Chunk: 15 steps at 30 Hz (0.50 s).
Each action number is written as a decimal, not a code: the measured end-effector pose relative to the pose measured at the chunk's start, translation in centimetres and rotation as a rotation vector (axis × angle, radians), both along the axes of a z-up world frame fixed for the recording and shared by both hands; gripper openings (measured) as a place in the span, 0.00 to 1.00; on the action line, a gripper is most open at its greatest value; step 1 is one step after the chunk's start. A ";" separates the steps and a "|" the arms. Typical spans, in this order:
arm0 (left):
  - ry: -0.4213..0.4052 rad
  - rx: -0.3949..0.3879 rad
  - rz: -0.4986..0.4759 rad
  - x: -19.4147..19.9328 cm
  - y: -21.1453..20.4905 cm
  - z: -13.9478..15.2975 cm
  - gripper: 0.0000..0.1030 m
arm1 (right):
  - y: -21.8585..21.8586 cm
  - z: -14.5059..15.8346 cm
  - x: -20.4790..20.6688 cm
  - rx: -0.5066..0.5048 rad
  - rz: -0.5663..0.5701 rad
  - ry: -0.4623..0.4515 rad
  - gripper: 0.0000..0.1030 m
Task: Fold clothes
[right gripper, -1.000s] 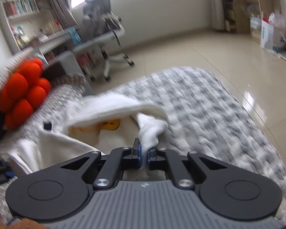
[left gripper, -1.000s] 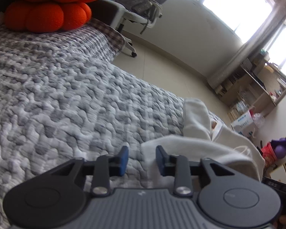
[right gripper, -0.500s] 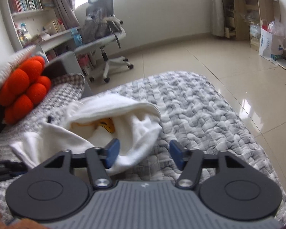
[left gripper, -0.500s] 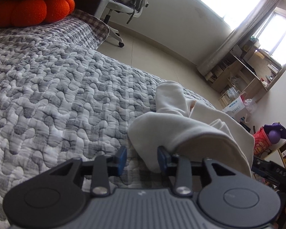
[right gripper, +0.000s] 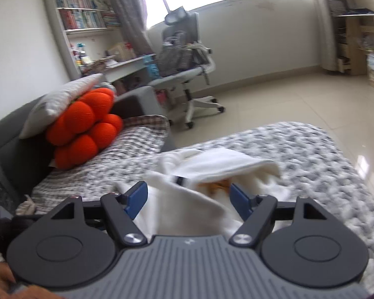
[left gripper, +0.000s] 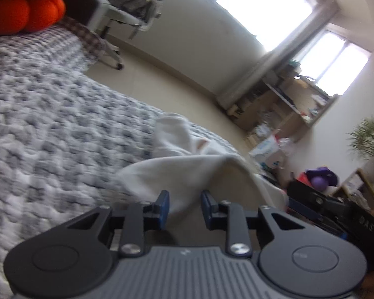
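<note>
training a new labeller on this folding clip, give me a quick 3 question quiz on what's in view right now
1. True or false: the white garment lies on a bare wooden table.
2. Which colour is the lumpy cushion near the head of the bed? A green, B orange, C blue.
3. Fill in: in the right wrist view, the right gripper has its blue pads set ____ apart, with white cloth showing between them.

Key
1. False: it lies on the grey quilt.
2. B.
3. Wide; its jaws are opening, and the pads are not pressing on the cloth. The left gripper also has cloth between its pads, and its jaws are closing.
</note>
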State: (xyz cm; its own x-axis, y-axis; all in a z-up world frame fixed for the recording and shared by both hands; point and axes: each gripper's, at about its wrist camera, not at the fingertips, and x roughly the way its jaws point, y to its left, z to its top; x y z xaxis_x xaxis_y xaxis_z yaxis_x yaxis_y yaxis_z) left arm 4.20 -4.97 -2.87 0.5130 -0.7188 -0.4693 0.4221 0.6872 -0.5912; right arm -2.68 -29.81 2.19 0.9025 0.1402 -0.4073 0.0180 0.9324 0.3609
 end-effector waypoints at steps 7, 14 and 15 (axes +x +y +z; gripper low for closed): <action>-0.071 0.062 -0.123 -1.8 -3.0 -0.4 0.26 | 1.1 0.5 0.9 0.061 0.073 -0.040 0.78; -0.049 0.073 -0.141 -1.4 -1.6 0.1 0.27 | 2.6 0.3 1.7 0.059 0.103 -0.018 0.78; -0.044 0.084 -0.139 -1.5 -1.3 0.1 0.28 | 2.8 0.3 1.8 0.056 0.108 -0.015 0.78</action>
